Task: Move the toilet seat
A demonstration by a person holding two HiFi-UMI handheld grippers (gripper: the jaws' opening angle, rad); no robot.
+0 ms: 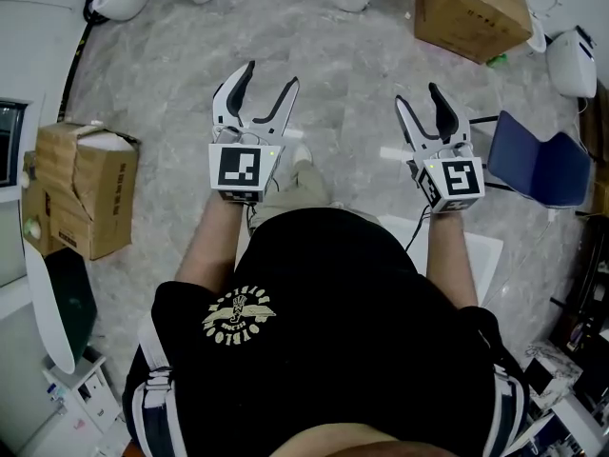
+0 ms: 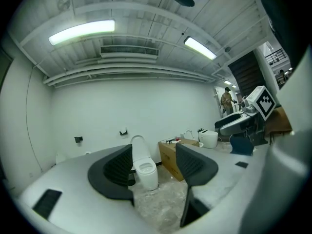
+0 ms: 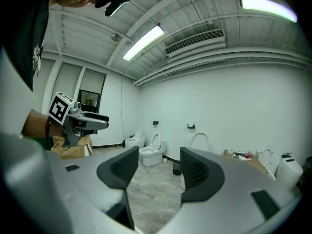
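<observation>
**Grippers.** The left gripper (image 1: 271,74) (image 2: 155,155) and right gripper (image 1: 417,95) (image 3: 159,157) are held out in front of the person, well apart from each other. On each, the jaws stand wide apart, and only floor and the far wall show between the pads.

**Task object.** The toilet seat (image 2: 138,144) stands raised on a white toilet (image 2: 147,173) against the far wall. It is framed between the left jaws but lies well away from them.

**Containers.** A cardboard box (image 1: 84,190) sits on the floor at the person's left. Its top is open and white sheet material shows at the mouth; what lies deeper cannot be told. A second box (image 1: 468,8) (image 2: 171,159) stands just beside the toilet, on its right, with small loose items on top.

**Surface and room.** The floor (image 1: 352,74) is grey and marbled. The walls (image 2: 161,101) are plain white. The ribbed ceiling (image 2: 146,4) carries strip lights (image 2: 82,31) and a vent (image 2: 129,51). Further toilets (image 3: 155,150) stand along the walls in the right gripper view. A blue chair (image 1: 538,165) stands at the person's right. A second person (image 2: 226,99) stands far off in the left gripper view.

**Writing.** Each gripper's cube bears a black-and-white square marker. The black shirt (image 1: 362,303) carries a cream emblem (image 1: 238,314) whose ring of lettering is too small to read. A pale label on the second box is likewise unreadable.
</observation>
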